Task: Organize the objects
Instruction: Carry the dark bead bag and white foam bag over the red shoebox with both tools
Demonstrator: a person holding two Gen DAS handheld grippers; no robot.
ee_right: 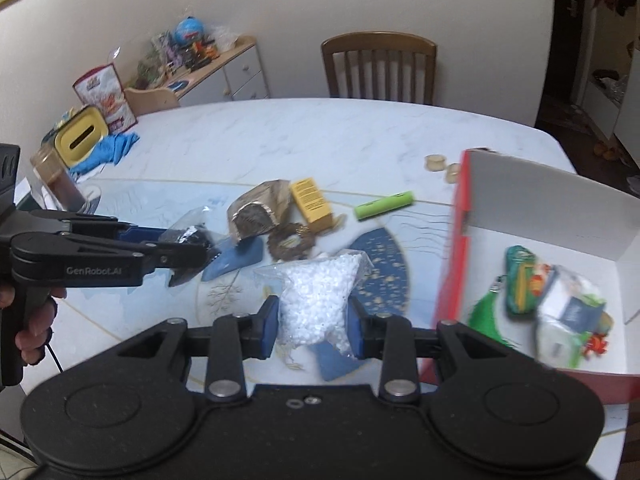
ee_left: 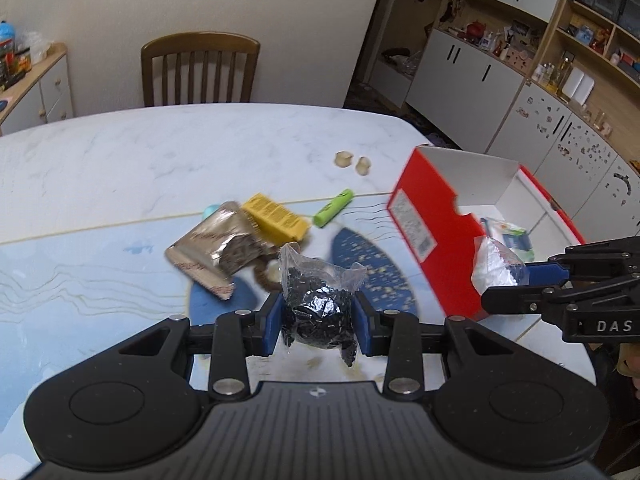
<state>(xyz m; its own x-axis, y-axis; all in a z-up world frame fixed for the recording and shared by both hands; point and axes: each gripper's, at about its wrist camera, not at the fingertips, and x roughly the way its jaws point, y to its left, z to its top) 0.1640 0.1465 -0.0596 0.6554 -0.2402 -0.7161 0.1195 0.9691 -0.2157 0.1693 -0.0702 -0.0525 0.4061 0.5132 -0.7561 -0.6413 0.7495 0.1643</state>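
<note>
My left gripper (ee_left: 318, 324) is shut on a clear bag of black beads (ee_left: 318, 308), held above the table; it shows at the left of the right wrist view (ee_right: 192, 248). My right gripper (ee_right: 312, 328) is shut on a clear bag of white beads (ee_right: 320, 296), held just left of the red box (ee_right: 452, 256); the bag also shows in the left wrist view (ee_left: 496, 268). The red box (ee_left: 424, 208) has a white inside and holds several small packets (ee_right: 560, 300). On the table lie a foil pouch (ee_left: 212, 244), a yellow box (ee_left: 276, 216), a green tube (ee_left: 334, 208) and a brown ring (ee_right: 290, 242).
Two small beige pieces (ee_left: 352, 162) lie beyond the green tube. A wooden chair (ee_left: 200, 68) stands at the table's far side. A yellow tin (ee_right: 82, 138), a blue cloth (ee_right: 108, 152) and a jar (ee_right: 56, 184) sit at the table's left. Cabinets (ee_left: 500, 80) stand to the right.
</note>
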